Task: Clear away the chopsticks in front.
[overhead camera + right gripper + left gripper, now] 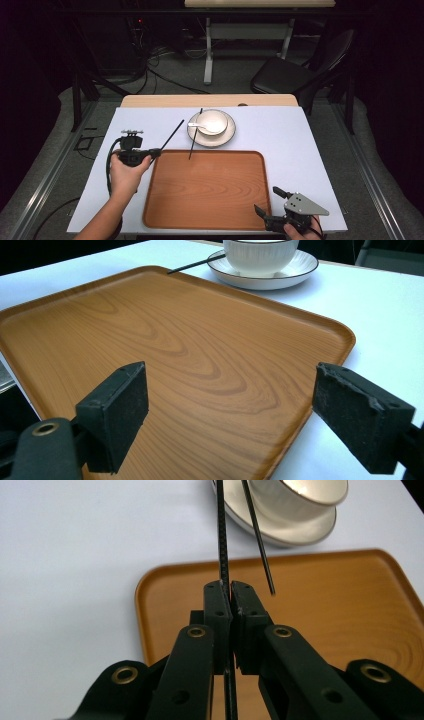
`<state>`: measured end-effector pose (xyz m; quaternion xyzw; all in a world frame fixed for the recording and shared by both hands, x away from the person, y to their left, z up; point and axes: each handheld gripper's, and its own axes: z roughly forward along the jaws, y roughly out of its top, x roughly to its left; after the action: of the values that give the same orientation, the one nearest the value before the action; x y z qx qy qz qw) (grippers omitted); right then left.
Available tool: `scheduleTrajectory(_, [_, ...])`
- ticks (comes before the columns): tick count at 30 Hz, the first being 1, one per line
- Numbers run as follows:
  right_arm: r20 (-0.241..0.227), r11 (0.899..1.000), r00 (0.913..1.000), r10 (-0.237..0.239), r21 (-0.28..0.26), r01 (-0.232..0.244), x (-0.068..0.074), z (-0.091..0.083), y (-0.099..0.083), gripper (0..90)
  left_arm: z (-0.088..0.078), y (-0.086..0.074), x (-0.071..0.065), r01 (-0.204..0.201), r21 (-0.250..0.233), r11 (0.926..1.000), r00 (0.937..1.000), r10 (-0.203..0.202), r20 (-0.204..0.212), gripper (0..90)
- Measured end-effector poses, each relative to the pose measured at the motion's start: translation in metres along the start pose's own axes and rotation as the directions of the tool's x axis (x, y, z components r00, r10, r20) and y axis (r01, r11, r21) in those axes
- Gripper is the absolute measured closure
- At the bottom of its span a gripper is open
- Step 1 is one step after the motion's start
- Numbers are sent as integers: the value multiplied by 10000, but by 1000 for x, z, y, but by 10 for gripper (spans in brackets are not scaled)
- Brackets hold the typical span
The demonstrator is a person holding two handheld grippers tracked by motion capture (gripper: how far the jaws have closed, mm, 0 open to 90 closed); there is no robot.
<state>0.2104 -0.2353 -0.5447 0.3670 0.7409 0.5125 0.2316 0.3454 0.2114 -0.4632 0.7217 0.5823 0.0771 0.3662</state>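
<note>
the left hand-held gripper (156, 152) has its jaws pressed together on a black chopstick (222, 535), which sticks out past the jaw tips toward the plate (227, 136). it sits at the tray's (250, 210) near-left corner, above the white surface (295, 135). a second chopstick (195, 134) lies with one end on the plate rim and the other on the tray. a bowl (217, 120) with a spoon (199, 126) stands on the plate. the right hand-held gripper (265, 200) rests at the tray's near-right corner, jaws wide apart, holding nothing.
</note>
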Motion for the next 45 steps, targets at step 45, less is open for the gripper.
scheduleTrajectory(45, [-95,9994,9994,346,17,-346,-2,0,0,144,13,-108,-9,-199,1491,9886,9989,260,-391,836])
